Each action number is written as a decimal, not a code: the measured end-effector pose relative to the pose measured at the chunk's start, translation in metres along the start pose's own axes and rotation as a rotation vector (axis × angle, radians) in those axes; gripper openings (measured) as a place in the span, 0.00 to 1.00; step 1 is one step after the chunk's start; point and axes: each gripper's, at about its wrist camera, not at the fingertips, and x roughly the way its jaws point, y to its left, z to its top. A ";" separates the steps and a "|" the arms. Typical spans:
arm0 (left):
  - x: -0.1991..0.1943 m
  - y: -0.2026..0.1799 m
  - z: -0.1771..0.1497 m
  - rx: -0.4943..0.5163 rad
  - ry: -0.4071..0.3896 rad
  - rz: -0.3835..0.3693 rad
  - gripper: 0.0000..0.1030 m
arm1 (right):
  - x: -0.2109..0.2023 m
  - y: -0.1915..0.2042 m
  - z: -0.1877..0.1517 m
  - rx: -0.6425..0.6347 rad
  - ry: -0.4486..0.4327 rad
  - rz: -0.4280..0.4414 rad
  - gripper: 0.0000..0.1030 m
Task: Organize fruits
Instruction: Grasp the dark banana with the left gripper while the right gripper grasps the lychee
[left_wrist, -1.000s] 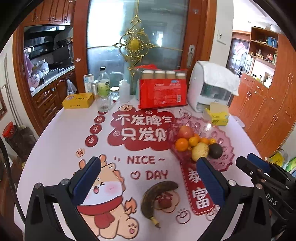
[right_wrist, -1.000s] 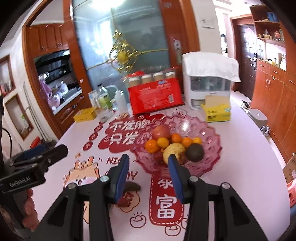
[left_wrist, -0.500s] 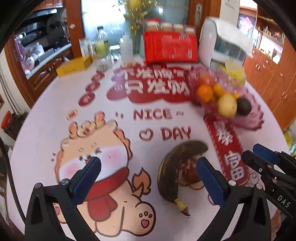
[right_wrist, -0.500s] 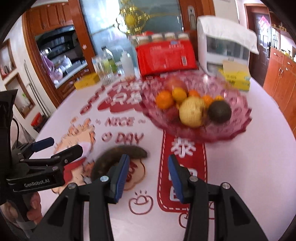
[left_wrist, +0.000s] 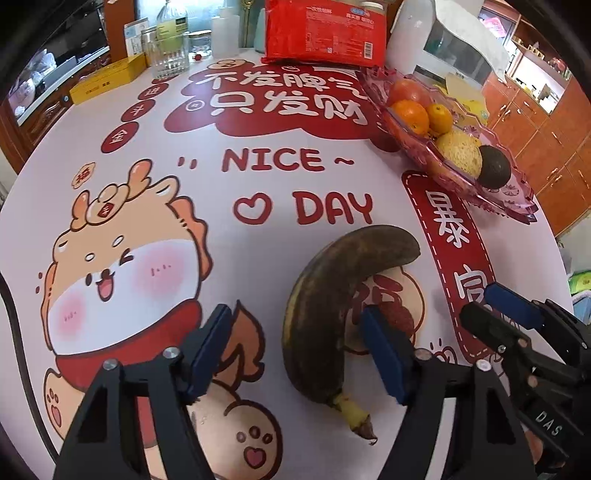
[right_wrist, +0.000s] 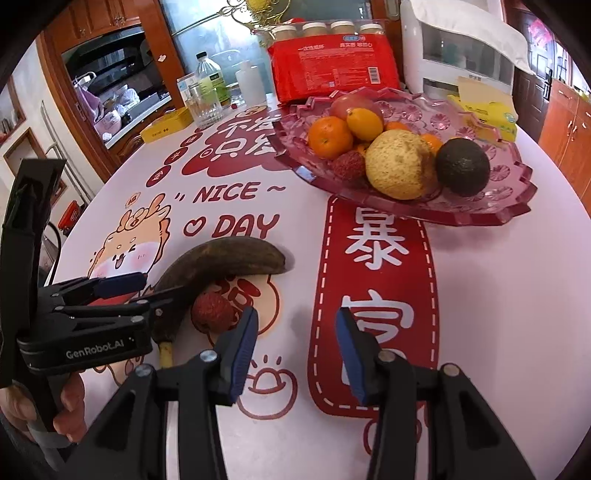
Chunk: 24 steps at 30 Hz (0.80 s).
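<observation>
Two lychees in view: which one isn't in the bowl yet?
The lychee on the table, tucked inside the curve of the banana beside the left gripper. The other lychee already sits in the pink bowl.

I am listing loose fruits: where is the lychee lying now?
In the right wrist view, the lychee lies on the table, lower left, inside the curve of the banana.

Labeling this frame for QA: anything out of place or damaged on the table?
Yes. A banana lies loose on the tablecloth, its peel almost wholly dark brown. A lychee sits in its curve, also outside the fruit bowl holding the other fruit.
</observation>
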 end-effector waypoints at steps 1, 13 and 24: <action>0.000 -0.001 0.001 -0.001 -0.001 -0.002 0.62 | 0.000 0.000 0.000 -0.004 0.001 0.001 0.43; 0.013 -0.018 0.010 0.050 -0.003 0.031 0.39 | 0.006 0.006 -0.002 -0.043 0.009 0.020 0.43; 0.000 0.004 0.000 -0.005 -0.018 0.055 0.33 | 0.016 0.021 -0.004 -0.091 0.040 0.062 0.43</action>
